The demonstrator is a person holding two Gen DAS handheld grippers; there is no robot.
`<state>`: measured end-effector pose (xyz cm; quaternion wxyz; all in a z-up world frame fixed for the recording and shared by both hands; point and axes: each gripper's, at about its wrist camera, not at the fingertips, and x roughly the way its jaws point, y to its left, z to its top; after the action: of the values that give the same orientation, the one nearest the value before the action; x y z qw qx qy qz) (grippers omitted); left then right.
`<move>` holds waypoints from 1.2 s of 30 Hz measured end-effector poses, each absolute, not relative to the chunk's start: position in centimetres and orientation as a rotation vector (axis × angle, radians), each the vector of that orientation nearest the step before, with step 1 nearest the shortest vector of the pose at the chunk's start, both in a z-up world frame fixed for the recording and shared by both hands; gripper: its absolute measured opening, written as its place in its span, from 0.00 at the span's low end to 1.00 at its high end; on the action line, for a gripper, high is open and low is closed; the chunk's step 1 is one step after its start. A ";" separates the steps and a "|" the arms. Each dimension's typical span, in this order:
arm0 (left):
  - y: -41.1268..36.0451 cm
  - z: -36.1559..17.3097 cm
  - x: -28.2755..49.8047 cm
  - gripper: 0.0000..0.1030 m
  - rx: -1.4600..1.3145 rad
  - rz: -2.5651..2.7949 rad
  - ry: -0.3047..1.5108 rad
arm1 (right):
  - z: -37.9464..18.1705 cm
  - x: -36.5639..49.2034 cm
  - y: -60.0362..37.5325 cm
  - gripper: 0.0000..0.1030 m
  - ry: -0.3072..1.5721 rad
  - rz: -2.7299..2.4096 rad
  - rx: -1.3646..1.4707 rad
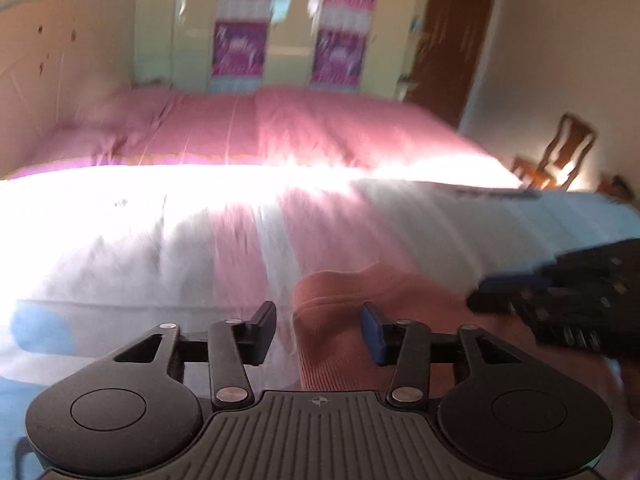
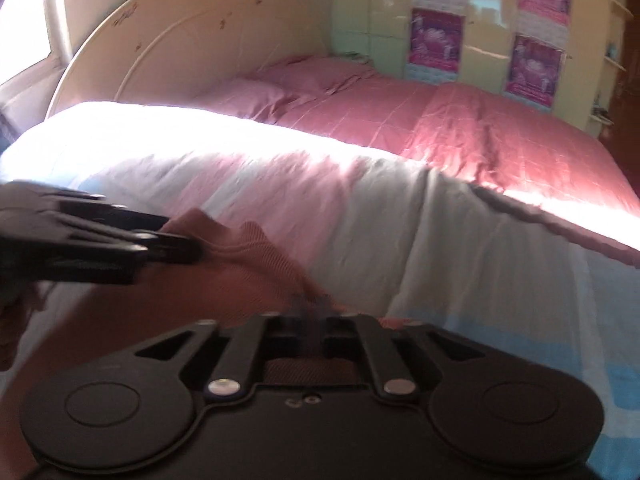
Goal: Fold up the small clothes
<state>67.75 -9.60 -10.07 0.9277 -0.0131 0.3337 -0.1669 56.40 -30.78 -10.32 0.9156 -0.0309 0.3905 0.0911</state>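
Observation:
A salmon-pink ribbed garment (image 1: 344, 296) lies bunched on the pale striped bed cover (image 1: 224, 248). My left gripper (image 1: 320, 322) is open over the garment's left edge, which lies between its fingers; the blue-padded finger (image 1: 371, 334) rests above the cloth. In the right wrist view my right gripper (image 2: 311, 312) has its fingers close together, pinching a raised fold of the garment (image 2: 256, 248). The left gripper (image 2: 176, 249) reaches in from the left to the cloth's far corner. The right gripper (image 1: 560, 300) shows as a blurred black shape at the right edge.
A pink quilt (image 2: 480, 132) and pillows (image 2: 256, 96) cover the far side of the bed, with a cream headboard (image 2: 180, 40) behind. A wardrobe with purple posters (image 1: 240, 48), a brown door (image 1: 452, 48) and a wooden chair (image 1: 560, 152) stand beyond.

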 end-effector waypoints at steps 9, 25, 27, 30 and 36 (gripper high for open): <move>-11.6 -12.0 68.5 0.44 -0.082 -0.455 0.782 | -11.9 58.6 -30.3 0.12 0.850 0.231 -0.008; -12.7 -8.4 63.2 0.45 0.004 -0.442 0.708 | -9.2 54.0 -32.5 0.26 0.805 0.097 0.067; -13.2 -8.1 61.2 0.45 0.045 -0.410 0.689 | -8.1 51.3 -32.2 0.36 0.771 0.158 0.058; -14.8 -9.1 60.0 0.45 0.145 -0.372 0.693 | -9.4 49.3 -31.2 0.30 0.835 0.157 -0.028; -15.3 -6.5 53.6 0.46 0.184 -0.369 0.652 | -7.9 44.9 -32.5 0.20 0.797 0.133 -0.014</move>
<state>53.56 -15.30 -6.52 0.9264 0.0899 0.3181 -0.1802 44.91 -32.48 -7.94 0.9194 -0.0067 0.3880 0.0647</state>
